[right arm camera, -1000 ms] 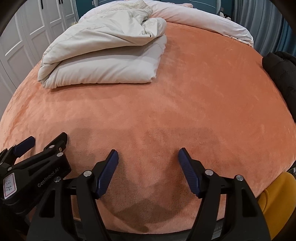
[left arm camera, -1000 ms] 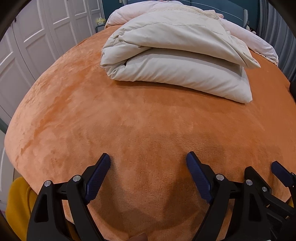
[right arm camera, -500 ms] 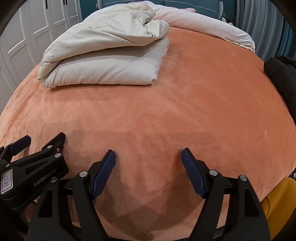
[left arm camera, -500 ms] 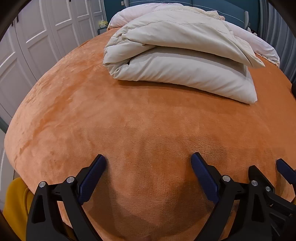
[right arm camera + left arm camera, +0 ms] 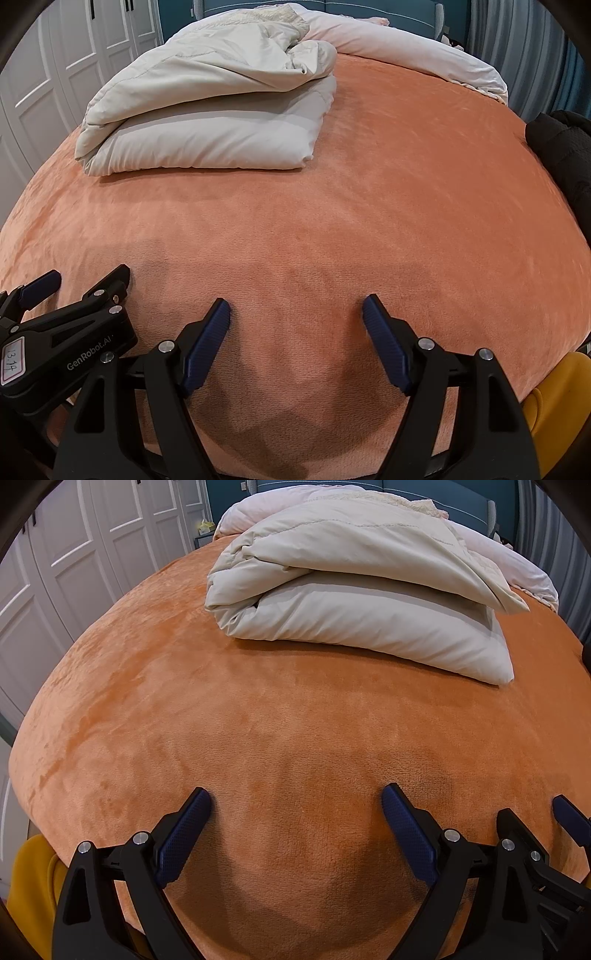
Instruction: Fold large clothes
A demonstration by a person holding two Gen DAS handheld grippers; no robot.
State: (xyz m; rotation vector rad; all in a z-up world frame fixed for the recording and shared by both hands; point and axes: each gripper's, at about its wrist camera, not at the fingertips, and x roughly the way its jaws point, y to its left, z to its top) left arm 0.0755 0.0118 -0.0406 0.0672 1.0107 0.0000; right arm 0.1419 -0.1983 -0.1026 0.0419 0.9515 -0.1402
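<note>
Both grippers side by side over near bed (image 5: 184,709) edge. Left gripper (image 5: 295,805) fingers wide, empty; right gripper (image 5: 295,310) fingers apart, empty. Quilt (image 5: 354,602) lies folded well beyond, likely parked clear of working space.

Ahead of my fingers is a bed with an orange plush cover (image 5: 207,709). On it, beyond my fingertips, lies a folded cream duvet (image 5: 369,602). Behind the duvet lies a white quilt (image 5: 406,55), and a black garment (image 5: 561,151) lies at the right edge.
</note>
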